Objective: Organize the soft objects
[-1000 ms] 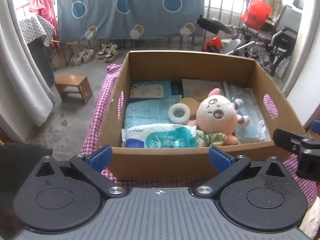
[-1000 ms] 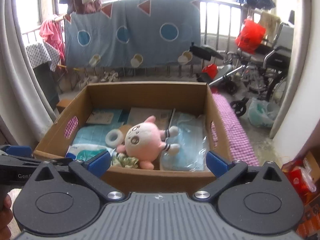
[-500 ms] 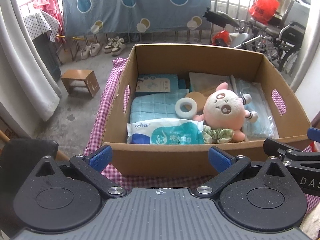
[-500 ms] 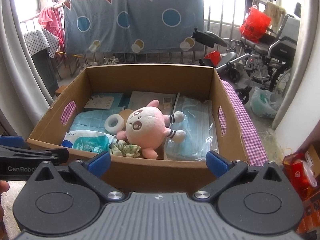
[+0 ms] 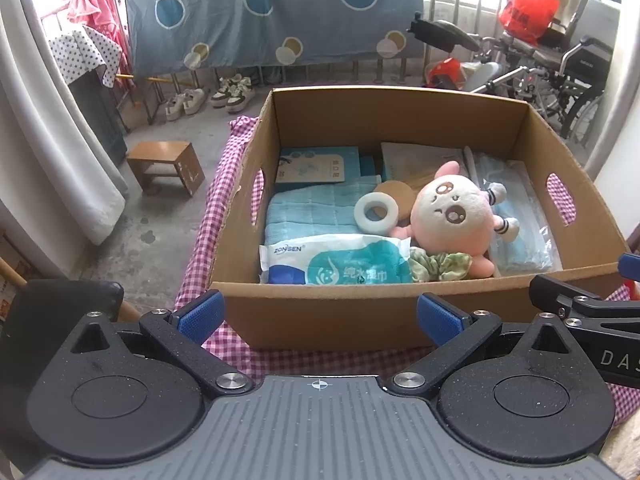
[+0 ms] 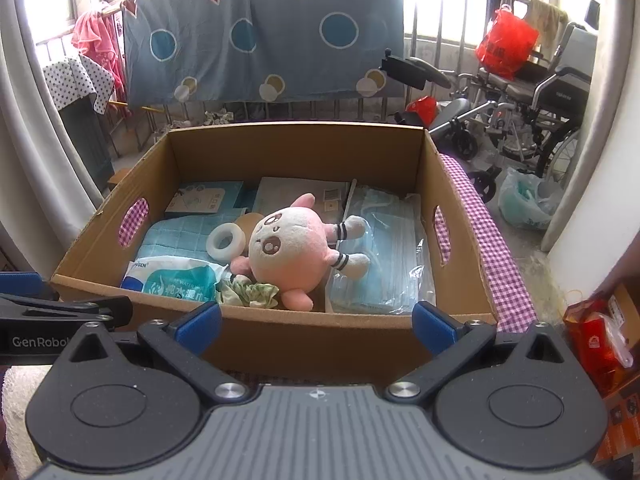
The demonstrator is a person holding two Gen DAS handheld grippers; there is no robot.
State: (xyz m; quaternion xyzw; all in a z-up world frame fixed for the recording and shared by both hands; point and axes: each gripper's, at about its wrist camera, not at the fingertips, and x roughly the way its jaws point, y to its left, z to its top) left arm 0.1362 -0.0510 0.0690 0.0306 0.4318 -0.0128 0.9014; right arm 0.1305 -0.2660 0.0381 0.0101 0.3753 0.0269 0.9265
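Wipes pack point(image 5: 336, 262) lies front-left in the cardboard box point(image 5: 320, 312), on a blue quilted cloth point(image 5: 312, 210). Tape roll point(image 5: 375, 213) beside it; pink plush toy point(image 5: 452, 216) mid-box, face masks point(image 5: 516, 216) at right. I read my left gripper point(image 5: 318, 314) and right gripper point(image 6: 316, 322) both short of the box, jaws wide, holding nothing.
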